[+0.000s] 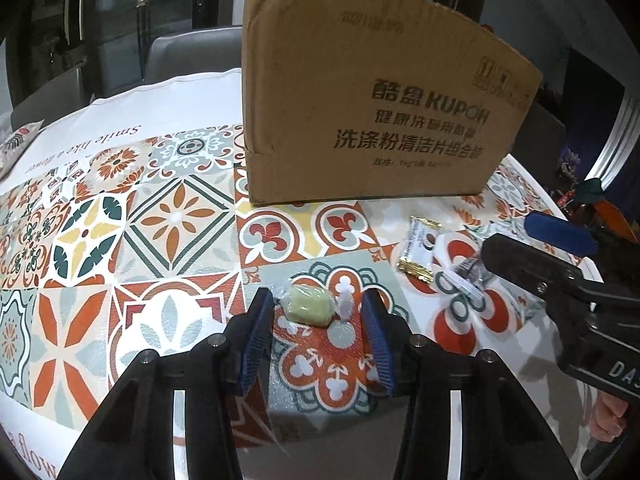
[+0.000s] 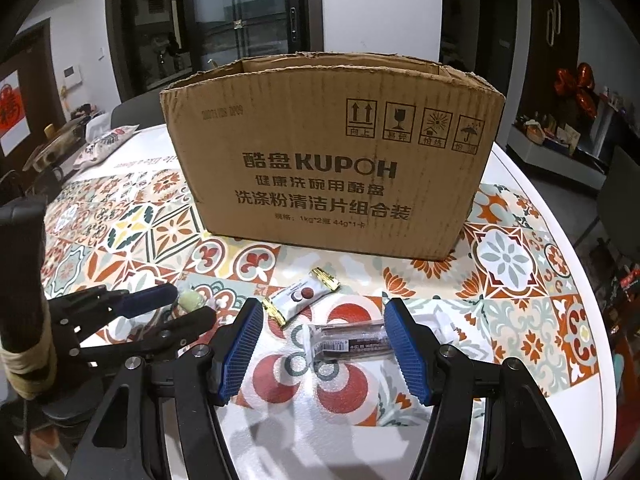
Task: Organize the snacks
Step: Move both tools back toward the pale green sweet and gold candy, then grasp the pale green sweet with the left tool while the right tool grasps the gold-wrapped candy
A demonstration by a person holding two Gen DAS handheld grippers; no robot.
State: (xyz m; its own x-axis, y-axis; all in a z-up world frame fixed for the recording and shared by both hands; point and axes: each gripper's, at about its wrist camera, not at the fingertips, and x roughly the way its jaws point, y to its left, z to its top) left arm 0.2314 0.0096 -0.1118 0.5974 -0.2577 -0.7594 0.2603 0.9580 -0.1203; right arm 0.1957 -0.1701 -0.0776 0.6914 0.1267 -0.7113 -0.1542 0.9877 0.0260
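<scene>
A pale green wrapped candy (image 1: pixel 308 305) lies on the patterned tablecloth between the fingers of my open left gripper (image 1: pixel 318 304); it also shows in the right wrist view (image 2: pixel 191 302). A dark bar in clear wrap (image 2: pixel 348 340) lies between the fingers of my open right gripper (image 2: pixel 324 330), its right end touching the right pad. A white snack packet with gold ends (image 2: pixel 302 295) lies just beyond it; it also shows in the left wrist view (image 1: pixel 420 249). An open cardboard box (image 2: pixel 332 160) stands behind them.
The round table's white edge (image 2: pixel 560 208) curves at the right. A printed pouch (image 2: pixel 104 144) lies at the far left of the table. A grey chair (image 1: pixel 192 56) stands behind the table. Shelves with clutter (image 2: pixel 560 132) are at the far right.
</scene>
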